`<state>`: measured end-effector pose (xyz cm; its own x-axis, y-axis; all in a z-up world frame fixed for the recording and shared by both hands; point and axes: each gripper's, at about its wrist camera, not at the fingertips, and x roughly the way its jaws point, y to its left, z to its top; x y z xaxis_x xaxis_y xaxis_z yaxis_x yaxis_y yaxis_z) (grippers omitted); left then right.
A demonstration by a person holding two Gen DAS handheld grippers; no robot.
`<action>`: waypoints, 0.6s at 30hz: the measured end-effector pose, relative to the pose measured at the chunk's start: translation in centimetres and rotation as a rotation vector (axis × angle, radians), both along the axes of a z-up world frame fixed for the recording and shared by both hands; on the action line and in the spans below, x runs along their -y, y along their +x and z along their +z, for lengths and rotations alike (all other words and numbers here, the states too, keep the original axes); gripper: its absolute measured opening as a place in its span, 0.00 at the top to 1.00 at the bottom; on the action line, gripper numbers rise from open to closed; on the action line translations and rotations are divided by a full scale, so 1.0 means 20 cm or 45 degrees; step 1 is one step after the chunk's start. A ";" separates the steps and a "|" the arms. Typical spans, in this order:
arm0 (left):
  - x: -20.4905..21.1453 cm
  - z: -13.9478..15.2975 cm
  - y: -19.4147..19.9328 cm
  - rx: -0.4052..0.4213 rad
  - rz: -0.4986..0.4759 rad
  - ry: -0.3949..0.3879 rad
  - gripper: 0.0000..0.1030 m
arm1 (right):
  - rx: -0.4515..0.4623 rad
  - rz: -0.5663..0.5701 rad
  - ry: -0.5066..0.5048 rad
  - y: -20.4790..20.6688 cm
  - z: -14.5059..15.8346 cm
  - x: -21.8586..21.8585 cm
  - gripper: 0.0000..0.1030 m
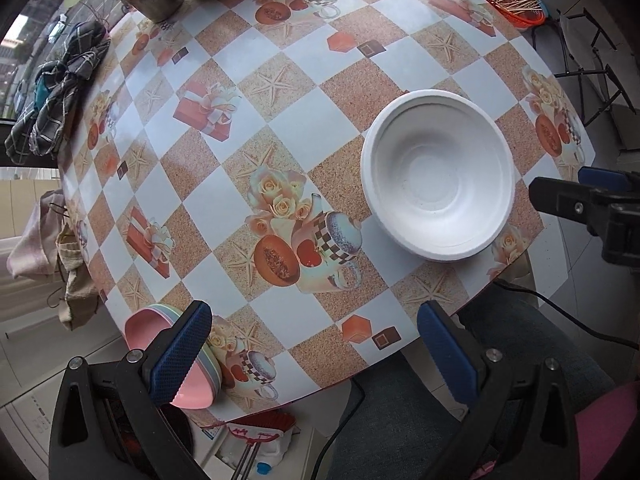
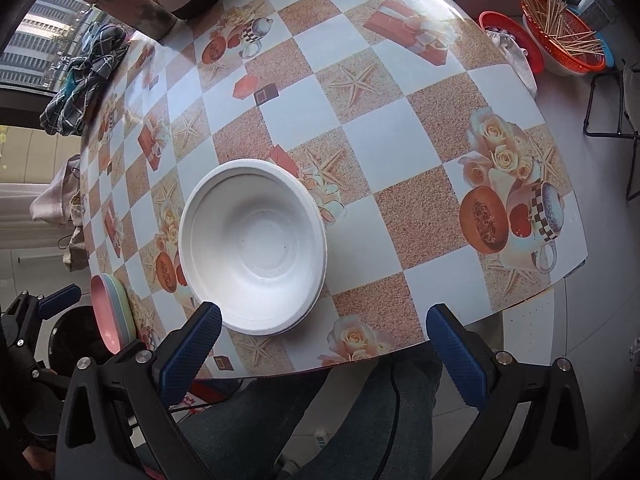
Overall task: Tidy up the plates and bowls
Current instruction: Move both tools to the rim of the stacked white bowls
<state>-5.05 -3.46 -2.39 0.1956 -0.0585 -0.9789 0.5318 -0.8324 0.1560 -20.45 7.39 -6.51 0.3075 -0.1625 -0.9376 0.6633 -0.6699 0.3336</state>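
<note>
Bowl (image 2: pixel 253 246) on table (image 2: pixel 384 128); L hand-held gripper (image 1: pixel 314 350) & R hand-held gripper (image 2: pixel 324 350) both spread.

A bowl (image 2: pixel 253 246) sits near the table's (image 2: pixel 384 136) front edge, a stack of plates (image 2: pixel 110 307) at its front-left corner, baskets (image 2: pixel 560 36) beyond its far-right corner, cloths (image 2: pixel 86 80) draped over its left edge.

Checkered table (image 2: pixel 384 136) carrying white bowl (image 2: pixel 253 246), pastel bowl stack (image 2: pixel 109 307) sitting at its edge, cloth (image 2: pixel 86 76) lying far side
</note>
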 end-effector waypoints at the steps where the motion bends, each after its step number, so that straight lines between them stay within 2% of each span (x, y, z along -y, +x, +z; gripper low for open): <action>1: 0.00 0.01 0.00 0.001 0.001 -0.010 0.00 | 0.008 -0.012 -0.001 -0.01 0.00 0.00 0.00; 7: 0.05 0.04 0.04 0.006 0.050 -0.045 0.00 | 0.033 -0.040 -0.012 -0.04 -0.01 0.02 0.00; 18: 0.12 0.11 0.11 -0.052 0.143 -0.078 0.00 | 0.016 -0.001 0.002 -0.04 0.02 0.09 0.00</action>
<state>-2.94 -5.94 -0.14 0.1639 -0.0987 -0.9815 0.6279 -0.7570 0.1810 -21.23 5.56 -6.09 0.3193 -0.1613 -0.9338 0.6583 -0.6711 0.3410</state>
